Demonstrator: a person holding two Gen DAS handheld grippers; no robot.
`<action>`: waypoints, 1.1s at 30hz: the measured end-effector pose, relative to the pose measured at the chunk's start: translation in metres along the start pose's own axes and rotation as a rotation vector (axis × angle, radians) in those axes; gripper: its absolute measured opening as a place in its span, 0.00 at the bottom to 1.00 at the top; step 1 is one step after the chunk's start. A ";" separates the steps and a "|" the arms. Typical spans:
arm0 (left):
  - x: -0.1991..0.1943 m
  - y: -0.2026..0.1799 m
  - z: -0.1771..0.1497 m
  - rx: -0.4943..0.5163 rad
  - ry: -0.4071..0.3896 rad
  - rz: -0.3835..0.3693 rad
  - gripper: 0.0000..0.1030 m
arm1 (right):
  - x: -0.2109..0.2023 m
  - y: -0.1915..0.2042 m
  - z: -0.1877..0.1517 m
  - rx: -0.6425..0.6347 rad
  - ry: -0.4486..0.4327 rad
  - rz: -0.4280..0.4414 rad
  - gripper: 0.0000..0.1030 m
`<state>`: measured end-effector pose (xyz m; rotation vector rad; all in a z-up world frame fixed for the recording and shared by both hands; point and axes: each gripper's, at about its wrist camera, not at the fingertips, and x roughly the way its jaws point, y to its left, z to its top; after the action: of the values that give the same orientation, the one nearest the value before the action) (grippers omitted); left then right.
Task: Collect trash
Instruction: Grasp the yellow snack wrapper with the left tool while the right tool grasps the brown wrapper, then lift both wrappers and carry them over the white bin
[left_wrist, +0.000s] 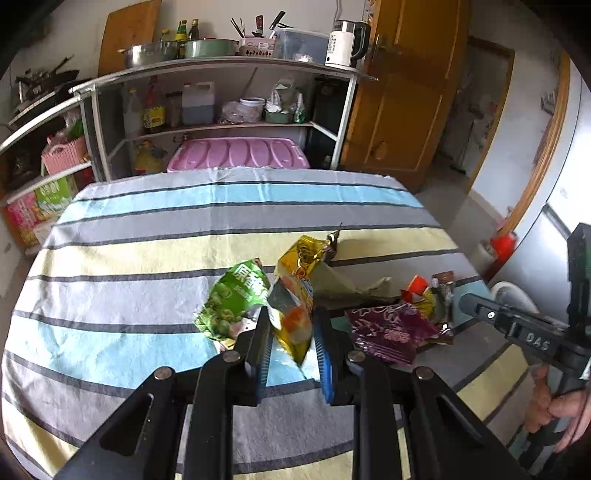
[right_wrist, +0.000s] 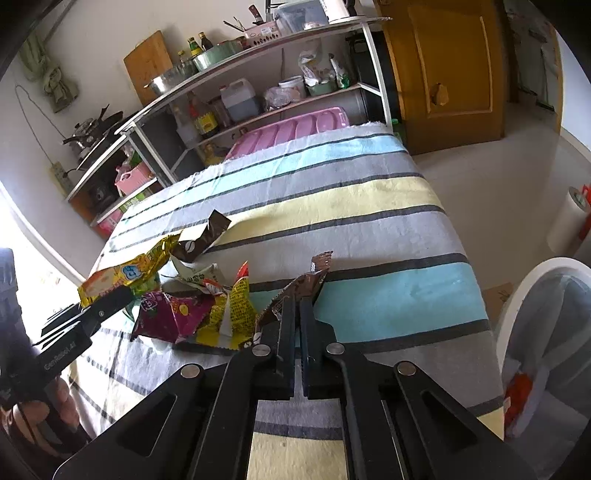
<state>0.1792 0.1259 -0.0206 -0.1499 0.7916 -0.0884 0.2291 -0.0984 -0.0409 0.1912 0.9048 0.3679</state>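
- Striped cloth (left_wrist: 147, 266) in blue, grey and yellow covers the table, with a metal kitchen shelf (left_wrist: 221, 70) behind it.
- Left gripper (left_wrist: 291, 332) is clamped on a yellow snack wrapper (left_wrist: 295, 314), lifted off the cloth.
- Right gripper (right_wrist: 297, 314) has its jaws together, pinching a brown wrapper (right_wrist: 295, 291).
- Green packet (left_wrist: 232, 299) and purple packet (left_wrist: 391, 328) lie among the other wrappers (a loose pile) between the grippers.
- White bin (right_wrist: 517, 302) stands beside the table's right edge.
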 end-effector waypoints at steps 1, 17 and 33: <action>0.000 0.002 0.000 -0.009 -0.001 -0.002 0.23 | -0.001 0.000 0.000 -0.005 -0.002 -0.008 0.02; 0.023 -0.014 0.012 0.047 0.033 0.033 0.49 | 0.022 0.005 0.008 0.029 0.062 0.063 0.35; 0.010 -0.010 0.011 0.034 0.005 0.021 0.18 | 0.017 0.016 0.005 -0.021 0.030 0.049 0.09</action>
<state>0.1938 0.1160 -0.0187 -0.1093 0.7961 -0.0828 0.2394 -0.0772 -0.0456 0.1892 0.9265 0.4270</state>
